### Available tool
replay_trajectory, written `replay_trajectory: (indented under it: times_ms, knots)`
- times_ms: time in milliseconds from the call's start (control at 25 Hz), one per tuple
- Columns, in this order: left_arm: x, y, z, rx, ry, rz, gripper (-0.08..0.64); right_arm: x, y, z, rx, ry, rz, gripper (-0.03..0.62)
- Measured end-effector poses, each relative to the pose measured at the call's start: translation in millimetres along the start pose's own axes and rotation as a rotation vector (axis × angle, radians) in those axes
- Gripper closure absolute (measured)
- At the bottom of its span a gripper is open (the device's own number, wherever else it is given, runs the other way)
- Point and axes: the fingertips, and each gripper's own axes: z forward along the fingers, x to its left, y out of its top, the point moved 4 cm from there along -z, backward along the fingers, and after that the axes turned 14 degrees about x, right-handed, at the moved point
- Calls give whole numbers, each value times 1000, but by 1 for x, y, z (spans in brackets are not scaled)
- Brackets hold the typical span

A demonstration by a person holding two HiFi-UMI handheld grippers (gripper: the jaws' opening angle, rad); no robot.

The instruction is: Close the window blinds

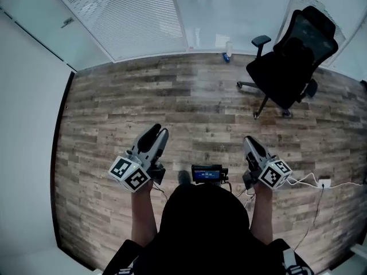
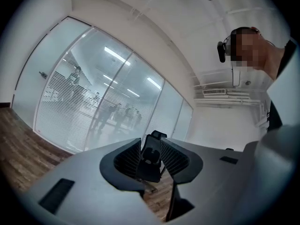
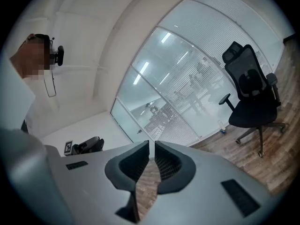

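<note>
where wood floor [image 1: 189, 107] meets blinds [image 1: 126, 16] | office chair [image 1: 292, 56] at right | left gripper [image 1: 159, 132] jaws parted, empty | right gripper [image 1: 250, 140] jaws pressed together

The left tongs [image 1: 159, 131] and right tongs [image 1: 249, 140] are pale grey with black ribbed pads. Each bears a marker cube [image 1: 129, 173] patterned in black-and-white squares. Under them the floor [image 1: 189, 107] is streaky grey-brown wood plank. Ahead of the left tongs the blinds [image 1: 132, 16] are white horizontal slats. Ahead of the right tongs the office chair [image 1: 292, 62] is all black. A white cable [image 1: 304, 182] lies beside the right tongs.
</note>
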Motion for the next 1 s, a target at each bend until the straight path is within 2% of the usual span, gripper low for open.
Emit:
replay_trajectory:
  times_ms: [240, 400, 560, 760, 1000]
  knots:
    - [3, -10, -15, 3, 47, -16, 422, -6, -11, 7, 45, 8, 12, 549]
    - [16, -8, -19, -15, 79, -29, 422, -7, -5, 24, 66, 26, -6, 549]
    - [40, -6, -10, -48, 67, -50, 422, -11, -1, 44, 90, 17, -21, 549]
    - [92, -1, 19, -82, 15, -103, 422, -21, 15, 77, 114, -44, -36, 549]
    - [169, 46, 49, -113, -31, -121, 422, -21, 66, 153, 118, -84, -72, 549]
